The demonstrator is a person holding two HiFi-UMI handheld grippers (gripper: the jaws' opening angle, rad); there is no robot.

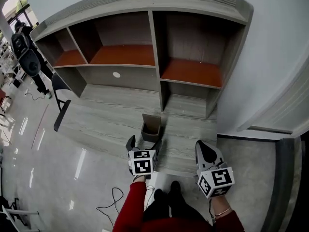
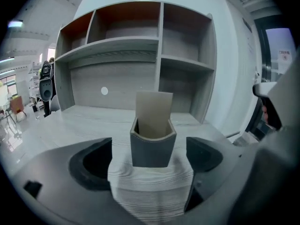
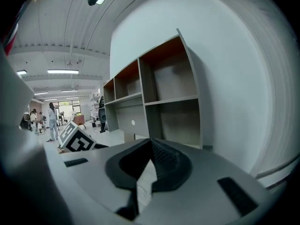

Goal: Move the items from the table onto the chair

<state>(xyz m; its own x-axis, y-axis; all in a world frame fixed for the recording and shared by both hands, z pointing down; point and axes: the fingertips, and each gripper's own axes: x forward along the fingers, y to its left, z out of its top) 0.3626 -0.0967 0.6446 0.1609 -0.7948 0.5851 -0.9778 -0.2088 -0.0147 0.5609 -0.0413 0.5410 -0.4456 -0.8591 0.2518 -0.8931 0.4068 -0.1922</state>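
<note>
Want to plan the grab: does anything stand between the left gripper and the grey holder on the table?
Nothing visible does. The left gripper faces the grey holder squarely with its jaws apart, and only bare table shows between them.

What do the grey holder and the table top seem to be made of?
Grey holder: probably faux leather, matte; a stitched seam runs along its rim.
Table top: likely wood-grain laminate, pale grey; fine straight grain lines show.

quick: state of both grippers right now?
Left gripper: jaws open, grey holder in front of them, not gripped.
Right gripper: jaws shut, holding nothing.
</note>
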